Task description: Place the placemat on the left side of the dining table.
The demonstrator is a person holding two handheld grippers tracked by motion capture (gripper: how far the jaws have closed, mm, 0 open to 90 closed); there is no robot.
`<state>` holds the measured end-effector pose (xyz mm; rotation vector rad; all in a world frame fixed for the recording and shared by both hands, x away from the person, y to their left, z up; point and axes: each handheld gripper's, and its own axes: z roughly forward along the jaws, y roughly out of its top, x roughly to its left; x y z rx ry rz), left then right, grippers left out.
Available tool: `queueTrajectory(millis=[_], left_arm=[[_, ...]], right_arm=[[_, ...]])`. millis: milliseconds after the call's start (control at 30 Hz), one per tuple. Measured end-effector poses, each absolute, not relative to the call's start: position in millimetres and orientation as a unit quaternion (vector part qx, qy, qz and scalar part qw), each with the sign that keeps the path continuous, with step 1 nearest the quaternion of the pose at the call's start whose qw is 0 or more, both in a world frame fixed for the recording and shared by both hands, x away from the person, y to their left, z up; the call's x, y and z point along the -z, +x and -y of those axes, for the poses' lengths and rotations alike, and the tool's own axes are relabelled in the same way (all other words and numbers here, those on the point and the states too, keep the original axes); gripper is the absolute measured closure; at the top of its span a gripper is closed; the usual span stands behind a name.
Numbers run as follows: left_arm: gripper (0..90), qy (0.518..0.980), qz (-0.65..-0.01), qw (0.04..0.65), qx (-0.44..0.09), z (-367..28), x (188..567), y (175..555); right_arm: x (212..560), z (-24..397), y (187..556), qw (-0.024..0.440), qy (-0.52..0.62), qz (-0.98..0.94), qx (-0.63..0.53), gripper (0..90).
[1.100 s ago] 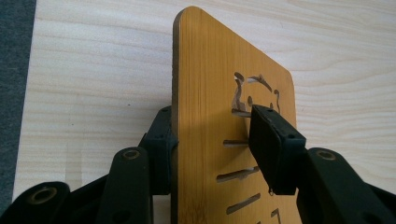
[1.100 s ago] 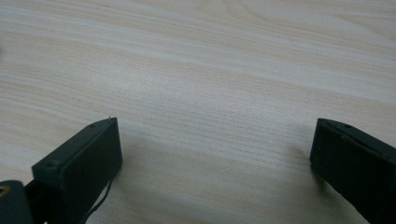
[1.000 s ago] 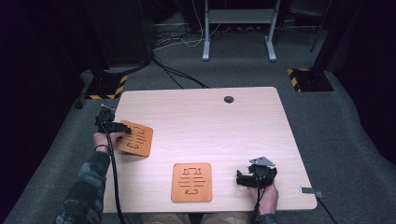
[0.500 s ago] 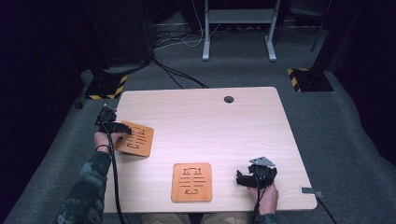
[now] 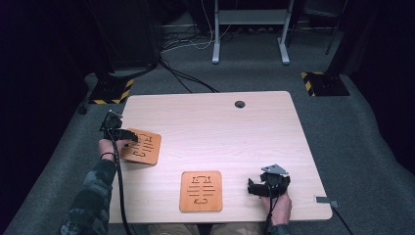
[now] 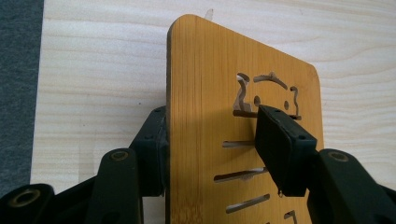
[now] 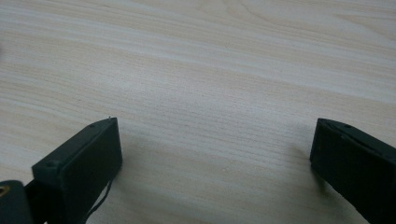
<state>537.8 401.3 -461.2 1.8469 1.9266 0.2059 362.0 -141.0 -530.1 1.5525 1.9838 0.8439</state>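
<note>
Left edge of the counter (image 5: 205, 127): left tongs (image 5: 123, 134), held in the person's left hand (image 5: 108, 148), are clenched on the near-left edge of a bamboo coaster (image 5: 142, 147). The left gripper view gives the detail: one jaw sits under the coaster, the other presses on its top face beside the cut-out slots, and the coaster stands tilted against the counter. Centre front: a second bamboo coaster (image 5: 201, 190) lies flat, well apart from the first. Right front: right tongs (image 5: 254, 188) rest near the counter's edge; the right gripper view shows the jaws spread wide over bare wood, grasping nothing.
</note>
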Motion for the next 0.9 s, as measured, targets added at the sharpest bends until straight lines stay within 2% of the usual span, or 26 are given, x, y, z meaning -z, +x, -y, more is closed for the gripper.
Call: queueTrajectory(millis=[900], left_arm=[[42.6, 0.671, -0.704, 0.219, -0.078, -412, 477, 535]], right_arm=[[530, 141, 362, 0.240, 0.568, -0.725, -0.308, 1.5]])
